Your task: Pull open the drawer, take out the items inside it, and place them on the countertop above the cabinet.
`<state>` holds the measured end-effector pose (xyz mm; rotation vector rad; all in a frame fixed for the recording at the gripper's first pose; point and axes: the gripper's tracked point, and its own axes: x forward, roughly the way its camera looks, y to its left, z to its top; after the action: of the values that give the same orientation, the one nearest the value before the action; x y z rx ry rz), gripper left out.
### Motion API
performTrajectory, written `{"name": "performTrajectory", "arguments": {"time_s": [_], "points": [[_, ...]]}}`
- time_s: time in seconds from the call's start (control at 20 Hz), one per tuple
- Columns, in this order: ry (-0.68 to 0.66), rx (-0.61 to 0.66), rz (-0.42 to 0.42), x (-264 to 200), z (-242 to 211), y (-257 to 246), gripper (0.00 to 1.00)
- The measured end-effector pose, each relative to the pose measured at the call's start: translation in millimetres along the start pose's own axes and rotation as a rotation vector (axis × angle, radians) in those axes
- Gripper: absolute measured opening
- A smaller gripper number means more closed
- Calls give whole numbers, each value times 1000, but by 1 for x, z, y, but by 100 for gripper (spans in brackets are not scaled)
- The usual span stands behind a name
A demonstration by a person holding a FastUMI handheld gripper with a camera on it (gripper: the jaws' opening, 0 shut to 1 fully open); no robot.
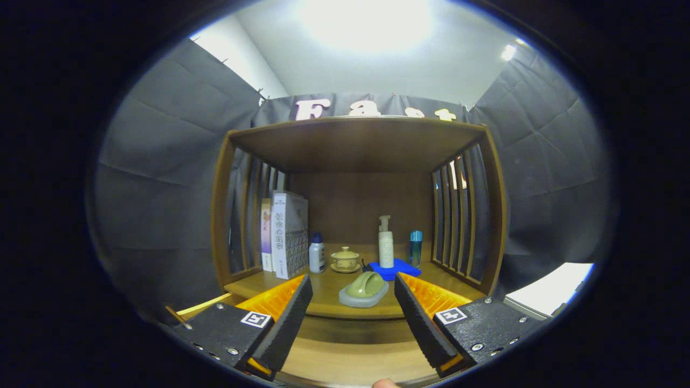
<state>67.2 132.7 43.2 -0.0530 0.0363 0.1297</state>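
My gripper (353, 284) is open in front of the wooden cabinet (358, 145). A green curved item on a grey base (364, 290) rests on the countertop (323, 293) near its front edge. It lies in the gap between my fingertips, and neither finger touches it. Below the countertop's front edge, a light wooden surface (350, 361) stretches toward me. It looks like the pulled-out drawer, and the part of it I see holds nothing.
Further back on the countertop stand books (285, 234), a small white bottle (317, 253), a lidded tea cup (345, 260), a pump bottle (386, 245) on a blue mat (401, 268), and a blue bottle (415, 248). Slatted side walls enclose it. A person's fingertip (385, 383) shows below.
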Motion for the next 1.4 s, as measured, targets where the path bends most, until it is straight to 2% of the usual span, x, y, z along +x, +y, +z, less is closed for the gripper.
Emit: {"name": "performTrajectory", "arguments": {"time_s": [0.3, 0.5, 0.7, 0.85, 1.05, 1.4], "points": [[-36, 23, 0, -55, -20, 11, 95], [-3, 14, -7, -84, -45, 13, 95], [22, 61, -4, -106, -68, 14, 95], [71, 94, 30, -113, -90, 21, 95], [146, 85, 31, -118, -124, 21, 95], [233, 3, 8, -110, -172, 23, 96]]}}
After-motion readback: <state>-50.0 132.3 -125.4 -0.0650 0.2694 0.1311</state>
